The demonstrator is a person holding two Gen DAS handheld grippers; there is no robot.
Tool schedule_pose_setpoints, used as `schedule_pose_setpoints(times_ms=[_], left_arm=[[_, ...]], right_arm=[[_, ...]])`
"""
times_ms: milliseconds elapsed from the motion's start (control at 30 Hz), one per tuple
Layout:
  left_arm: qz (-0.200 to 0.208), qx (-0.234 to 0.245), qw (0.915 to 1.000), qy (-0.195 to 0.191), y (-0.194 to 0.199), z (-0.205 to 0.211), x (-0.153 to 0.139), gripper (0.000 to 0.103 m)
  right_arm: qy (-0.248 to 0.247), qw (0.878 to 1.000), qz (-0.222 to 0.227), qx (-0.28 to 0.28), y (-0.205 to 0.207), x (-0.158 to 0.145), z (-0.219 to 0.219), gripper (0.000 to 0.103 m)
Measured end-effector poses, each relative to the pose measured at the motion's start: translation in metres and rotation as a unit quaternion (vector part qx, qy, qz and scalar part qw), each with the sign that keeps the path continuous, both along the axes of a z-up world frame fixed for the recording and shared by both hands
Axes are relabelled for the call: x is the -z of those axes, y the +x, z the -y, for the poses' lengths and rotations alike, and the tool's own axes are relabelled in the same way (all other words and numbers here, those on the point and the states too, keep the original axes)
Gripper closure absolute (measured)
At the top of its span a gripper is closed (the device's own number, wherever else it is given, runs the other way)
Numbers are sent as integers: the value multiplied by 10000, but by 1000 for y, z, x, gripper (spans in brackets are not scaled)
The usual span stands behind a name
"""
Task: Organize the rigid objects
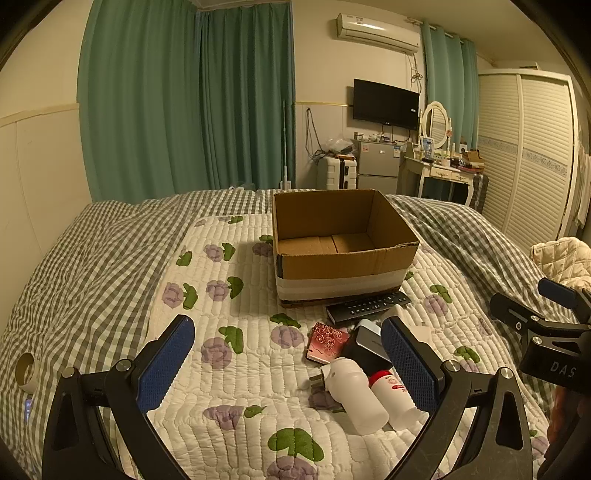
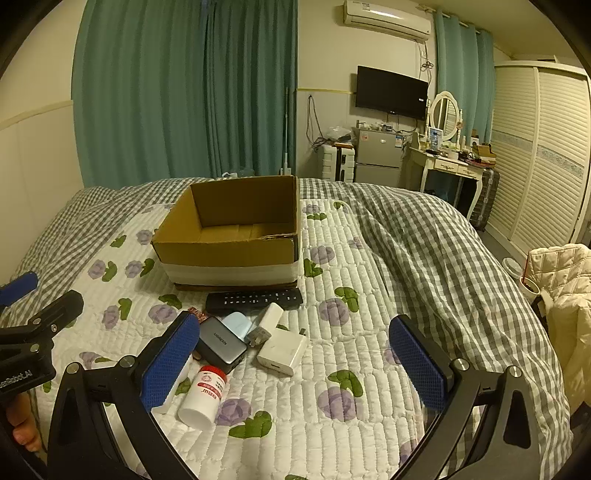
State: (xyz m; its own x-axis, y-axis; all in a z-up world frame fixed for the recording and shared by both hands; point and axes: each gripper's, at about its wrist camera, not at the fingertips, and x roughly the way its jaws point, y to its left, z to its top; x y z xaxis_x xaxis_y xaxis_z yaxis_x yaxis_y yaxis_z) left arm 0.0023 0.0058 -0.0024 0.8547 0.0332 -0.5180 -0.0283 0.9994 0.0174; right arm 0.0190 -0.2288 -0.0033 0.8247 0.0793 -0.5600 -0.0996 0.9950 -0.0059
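open cardboard box [image 2: 225, 236] sits upright on the quilt, nothing inside. black remote [image 2: 254, 298] lies flat right against its front. nearer, a loose cluster: dark ugreen charger [image 2: 221, 345], white charger [image 2: 282, 353], white plug adapter [image 2: 269, 319], and a red-capped white bottle [image 2: 204, 395] on its side.

A home bedroom is showing here. A bed [image 2: 424, 258] is filling the foreground, wearing a checked duvet and a flowered quilt [image 1: 236, 332]. Green curtains [image 1: 184, 99] are hanging along the far wall, with an air conditioner [image 1: 378, 33] and television [image 2: 391, 92] mounted beside them. A dressing table [image 2: 450, 162], small fridge [image 1: 376, 164] and louvred wardrobe [image 2: 546, 155] are standing behind.
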Motion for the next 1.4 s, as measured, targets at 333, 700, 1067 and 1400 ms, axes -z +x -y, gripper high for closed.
schedule_pose_setpoints(times_ms=[333, 700, 1067, 1400], left_arm=[[-24, 18, 10000, 39, 1, 3, 1, 0], [-24, 4, 10000, 42, 1, 3, 2, 0], [-54, 36, 9999, -85, 2, 3, 7, 0], [-1023, 66, 9947, 46, 30, 19, 52, 2]], right_arm=[[-10, 10000, -27, 8, 1, 0, 0, 0], [-6, 10000, -46, 20, 1, -1, 2, 0], [-1, 10000, -3, -8, 0, -4, 0, 0], [8, 9992, -389, 20, 8, 10, 5, 0]])
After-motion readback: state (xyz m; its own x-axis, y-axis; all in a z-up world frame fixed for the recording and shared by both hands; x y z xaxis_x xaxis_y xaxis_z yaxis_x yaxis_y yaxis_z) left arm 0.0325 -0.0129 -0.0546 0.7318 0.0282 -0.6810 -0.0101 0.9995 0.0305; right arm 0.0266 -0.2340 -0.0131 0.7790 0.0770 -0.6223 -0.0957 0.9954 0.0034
